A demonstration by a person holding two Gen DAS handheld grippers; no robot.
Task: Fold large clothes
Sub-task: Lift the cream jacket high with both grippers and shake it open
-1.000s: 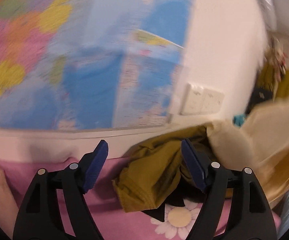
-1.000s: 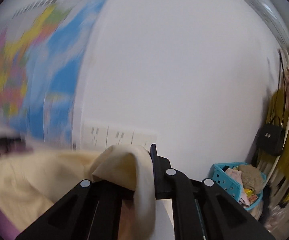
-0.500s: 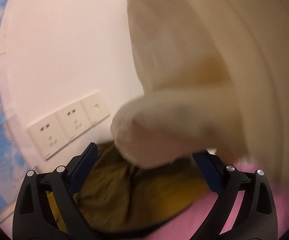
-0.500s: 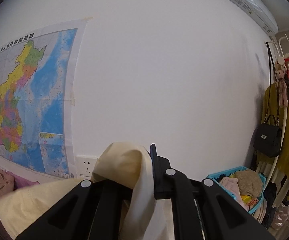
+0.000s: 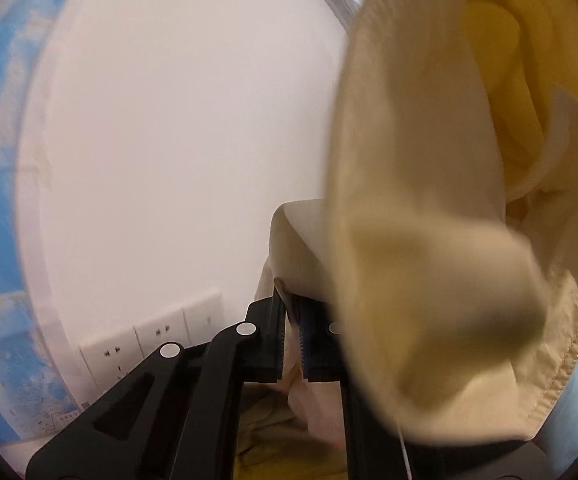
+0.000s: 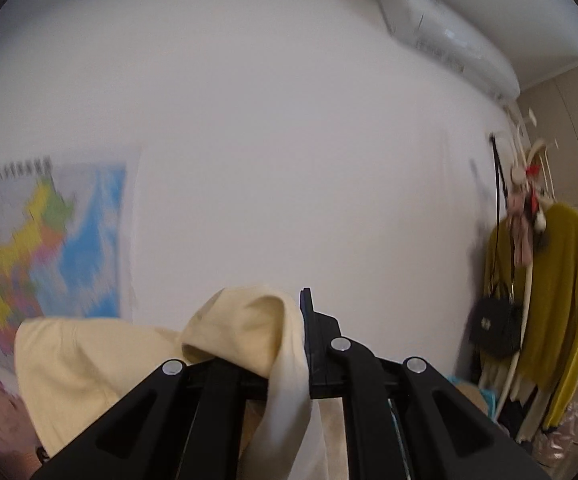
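A large cream garment (image 5: pixel 429 240) hangs in front of the left wrist camera and fills the right half of that view. My left gripper (image 5: pixel 291 312) is closing its jaws, and a fold of this cream cloth sits pinched between the blue pads. In the right wrist view the same cream garment (image 6: pixel 89 360) drapes over my right gripper (image 6: pixel 291 320), which is shut on a bunched edge of it. Its left finger is hidden under the cloth. An olive garment (image 5: pixel 265 432) lies below the left gripper.
A white wall faces both grippers, with a coloured map (image 6: pixel 29 248) at the left and wall sockets (image 5: pixel 149 344) low down. At the right are an air conditioner (image 6: pixel 445 36), a coat rack with an olive sweater (image 6: pixel 549 300), a black bag (image 6: pixel 495 328) and a blue basket (image 6: pixel 485 396).
The left gripper left the olive garment, swung right to the cream cloth with its jaws wide, then closed on a fold. Both grippers rose, and the cream garment lifted with them.
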